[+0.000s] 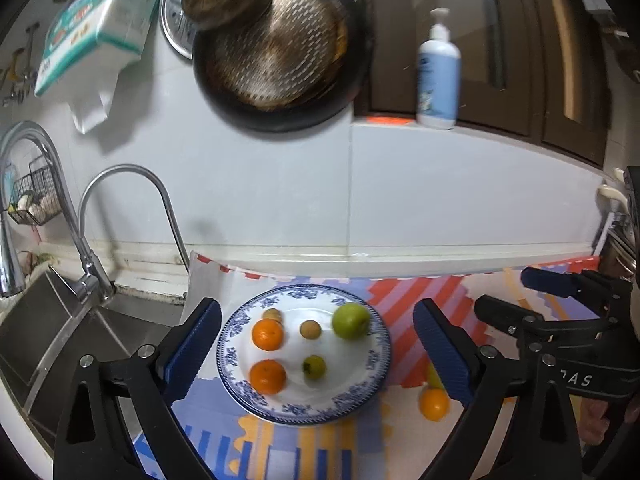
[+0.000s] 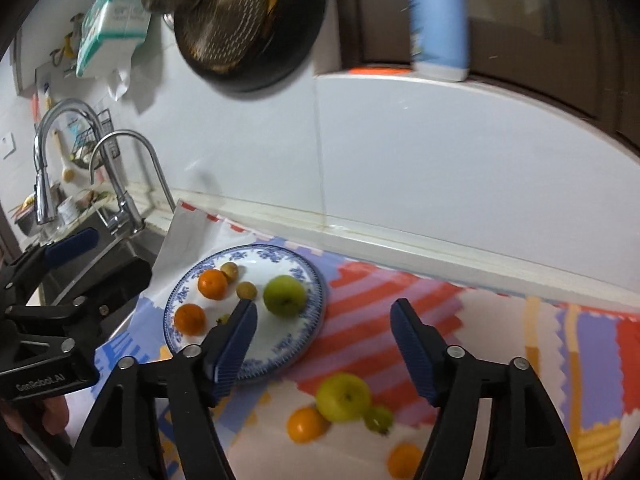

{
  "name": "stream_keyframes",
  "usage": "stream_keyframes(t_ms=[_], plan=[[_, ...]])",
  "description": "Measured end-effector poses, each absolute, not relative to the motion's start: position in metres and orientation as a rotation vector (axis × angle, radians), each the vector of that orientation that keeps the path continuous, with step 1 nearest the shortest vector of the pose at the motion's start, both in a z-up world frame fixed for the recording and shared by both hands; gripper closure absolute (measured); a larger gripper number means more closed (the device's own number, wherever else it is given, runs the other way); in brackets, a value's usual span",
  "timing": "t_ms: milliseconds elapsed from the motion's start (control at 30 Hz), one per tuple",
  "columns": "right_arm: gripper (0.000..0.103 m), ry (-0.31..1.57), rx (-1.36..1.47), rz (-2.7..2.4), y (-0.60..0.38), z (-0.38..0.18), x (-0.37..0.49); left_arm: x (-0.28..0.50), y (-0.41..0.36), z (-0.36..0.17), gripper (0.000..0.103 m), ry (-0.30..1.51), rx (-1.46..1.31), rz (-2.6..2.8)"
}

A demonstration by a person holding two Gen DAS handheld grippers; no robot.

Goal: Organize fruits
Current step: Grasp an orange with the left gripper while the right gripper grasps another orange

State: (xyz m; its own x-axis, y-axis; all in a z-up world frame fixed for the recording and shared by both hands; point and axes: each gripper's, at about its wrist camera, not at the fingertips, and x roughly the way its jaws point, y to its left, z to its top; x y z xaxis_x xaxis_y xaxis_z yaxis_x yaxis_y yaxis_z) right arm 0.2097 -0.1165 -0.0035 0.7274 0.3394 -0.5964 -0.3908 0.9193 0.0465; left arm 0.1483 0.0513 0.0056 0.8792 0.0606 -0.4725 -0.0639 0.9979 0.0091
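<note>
A blue-and-white plate (image 1: 240, 322) (image 2: 312, 280) lies on the patterned mat. It holds two oranges (image 1: 267, 334), a green apple (image 1: 351, 320) (image 2: 285, 295), a small green fruit (image 1: 314, 367) and two small brown fruits (image 1: 310, 329). My left gripper (image 1: 316, 354) is open and empty, hovering above the plate. My right gripper (image 2: 324, 344) is open and empty, above the mat right of the plate. Loose on the mat in the right wrist view lie a yellow-green apple (image 2: 343, 397), a small green fruit (image 2: 378, 418) and two oranges (image 2: 306, 424). One orange (image 1: 433, 403) shows in the left wrist view.
A sink (image 1: 60, 332) with two faucets (image 1: 132, 216) lies left of the mat. A dark pan (image 1: 280, 64) and a tissue pack (image 1: 96, 28) hang on the tiled wall. A lotion bottle (image 1: 438, 72) stands on the ledge. The right gripper's body (image 1: 560, 328) is at the right.
</note>
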Motion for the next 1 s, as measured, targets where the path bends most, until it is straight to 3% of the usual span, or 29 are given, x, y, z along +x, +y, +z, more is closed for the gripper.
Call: stream_keyframes(t_ms=[233,1000], plan=[[0.020,0.551,-0.081,0.275,-0.153,0.011,0.162,0.116,0.026,0.012,0.001,0.451,0.005,0.021],[0.020,0.575,-0.068,0.168,-0.206,-0.027,0.100,0.082,-0.027,-0.021,0.001,0.445,0.136,-0.064]])
